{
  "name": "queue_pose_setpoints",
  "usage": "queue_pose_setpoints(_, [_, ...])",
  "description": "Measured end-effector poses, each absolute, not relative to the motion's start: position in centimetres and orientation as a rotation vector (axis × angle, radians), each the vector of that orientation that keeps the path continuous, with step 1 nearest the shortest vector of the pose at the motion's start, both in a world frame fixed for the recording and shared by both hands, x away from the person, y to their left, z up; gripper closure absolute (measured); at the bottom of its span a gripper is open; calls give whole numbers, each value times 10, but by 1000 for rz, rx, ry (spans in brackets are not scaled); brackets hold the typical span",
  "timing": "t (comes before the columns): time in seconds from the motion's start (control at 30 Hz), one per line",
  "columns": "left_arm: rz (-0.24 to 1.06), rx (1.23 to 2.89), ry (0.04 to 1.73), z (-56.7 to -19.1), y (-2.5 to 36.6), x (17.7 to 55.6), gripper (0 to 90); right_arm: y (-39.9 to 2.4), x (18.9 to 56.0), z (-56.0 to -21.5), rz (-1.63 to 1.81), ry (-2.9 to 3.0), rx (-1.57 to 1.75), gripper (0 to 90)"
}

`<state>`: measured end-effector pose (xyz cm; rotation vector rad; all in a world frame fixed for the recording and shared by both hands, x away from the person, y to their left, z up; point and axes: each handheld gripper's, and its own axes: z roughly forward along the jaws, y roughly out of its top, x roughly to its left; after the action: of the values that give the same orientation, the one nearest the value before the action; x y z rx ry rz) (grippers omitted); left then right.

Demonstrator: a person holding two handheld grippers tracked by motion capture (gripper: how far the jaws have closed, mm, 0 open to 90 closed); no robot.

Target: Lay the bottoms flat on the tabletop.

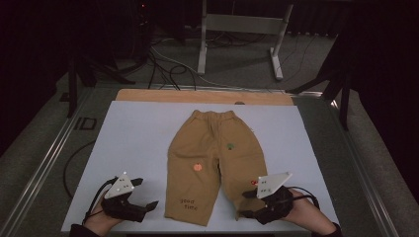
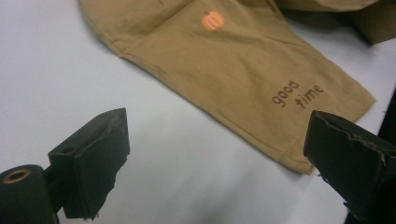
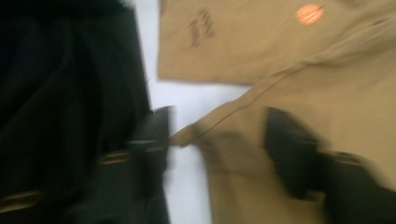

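Note:
Tan child's trousers (image 1: 212, 153) lie flat on a white sheet (image 1: 133, 143), waistband far, legs toward me. An orange pumpkin patch (image 1: 197, 167) and the words "good time" (image 1: 188, 204) mark the left leg. My left gripper (image 1: 146, 192) rests on the sheet just left of that leg's hem, open and holding nothing. In the left gripper view its jaws (image 2: 219, 154) stand wide apart before the hem of the trousers (image 2: 233, 60). My right gripper (image 1: 245, 204) is at the right leg's hem. The right gripper view is blurred, and the open gripper (image 3: 219, 144) straddles the hem corner of the trousers (image 3: 289, 60).
The sheet covers a wooden table (image 1: 197, 95) with metal rails (image 1: 44, 163) along its sides. Beyond the far edge, a white metal stand (image 1: 242, 29) and loose cables (image 1: 168, 69) are on the floor. Bare sheet lies to either side of the trousers.

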<state>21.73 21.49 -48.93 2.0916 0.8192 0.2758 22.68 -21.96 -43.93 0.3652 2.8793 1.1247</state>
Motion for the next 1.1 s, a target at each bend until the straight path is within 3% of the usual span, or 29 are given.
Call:
queue_pose_setpoints(0.07, [271, 2095, 814, -489, 214, 217, 71, -223, 230, -440, 1172, 2845, 401, 350])
queue_pose_setpoints(0.1, [256, 2095, 801, -489, 212, 217, 57, -229, 236, -443, 1223, 2828, 455, 197])
queue_pose_setpoints(0.13, [246, 2093, 798, -488, 210, 216, 47, -230, 237, -445, 1237, 2821, 454, 163])
queue_pose_setpoints(0.27, [245, 2096, 777, -487, 207, 214, 40, -236, 238, -452, 1238, 2798, 534, 179])
queue_pose_setpoints(0.33, [245, 2088, 773, -486, 207, 214, 41, -244, 237, -462, 1276, 2824, 536, 268])
queue_pose_setpoints(0.4, [246, 2093, 775, -487, 207, 214, 41, -248, 237, -471, 1235, 2870, 484, 424])
queue_pose_setpoints(0.5, [250, 2085, 783, -486, 210, 215, 42, -255, 232, -485, 1110, 2922, 363, 519])
queue_pose_setpoints(0.67, [250, 2083, 783, -486, 210, 215, 44, -262, 228, -502, 1006, 2981, 308, 566])
queue_pose_setpoints(0.87, [258, 2079, 787, -486, 211, 216, 45, -263, 229, -504, 933, 2935, 291, 864])
queue_pose_setpoints(1.1, [253, 2082, 786, -486, 211, 216, 48, -275, 228, -490, 967, 3001, 265, 895])
